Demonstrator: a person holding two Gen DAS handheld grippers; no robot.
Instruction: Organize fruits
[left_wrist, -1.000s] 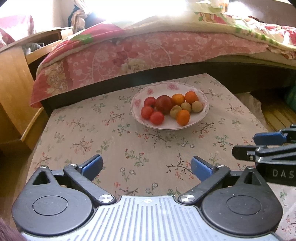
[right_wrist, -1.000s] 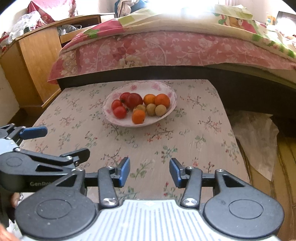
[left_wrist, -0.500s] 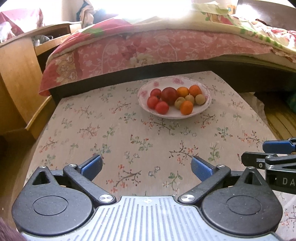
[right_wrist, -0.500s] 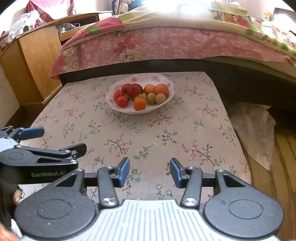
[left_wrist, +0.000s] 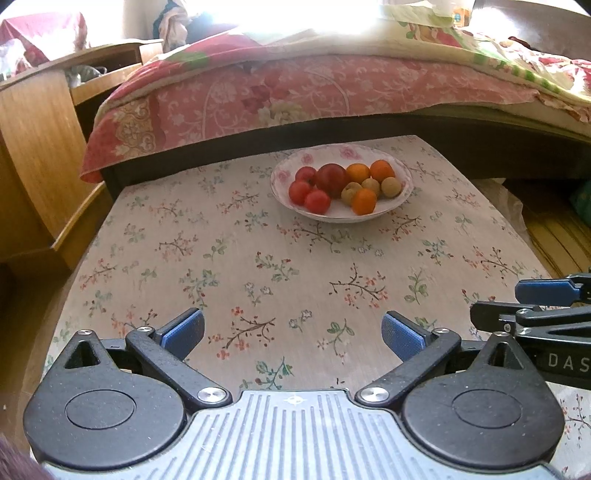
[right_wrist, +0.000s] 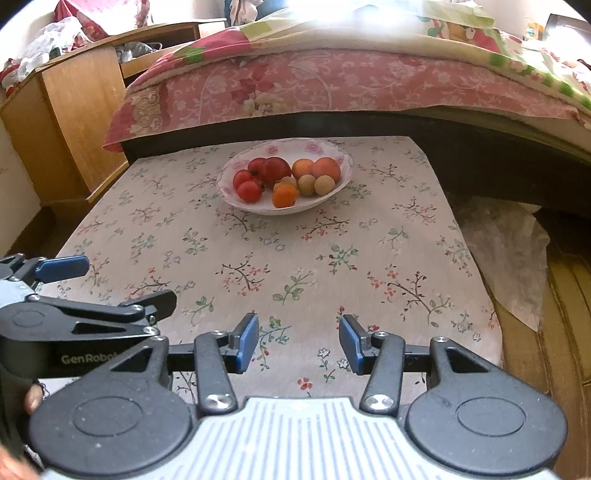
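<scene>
A white flowered bowl (left_wrist: 400, 195) (right_wrist: 341, 181) sits at the far end of a table under a floral cloth (left_wrist: 258, 266) (right_wrist: 295, 266). It holds red tomatoes (left_wrist: 317, 201) (right_wrist: 249, 191), a large red fruit (left_wrist: 332, 179) (right_wrist: 275, 170), oranges (left_wrist: 364, 201) (right_wrist: 284, 195) and small tan fruits (left_wrist: 390, 186) (right_wrist: 324, 184). My left gripper (left_wrist: 293, 334) is open and empty over the near part of the table. My right gripper (right_wrist: 298, 341) is also open and empty, beside the left one, far short of the bowl.
A bed with a pink floral quilt (left_wrist: 295, 92) (right_wrist: 314, 85) runs behind the table. A wooden cabinet (left_wrist: 33, 147) (right_wrist: 74, 110) stands at the left. Crumpled white plastic (right_wrist: 509, 251) lies on the floor right of the table.
Both grippers have drawn back from the bowl, which now looks smaller and farther away. Their fingers stayed open throughout.
</scene>
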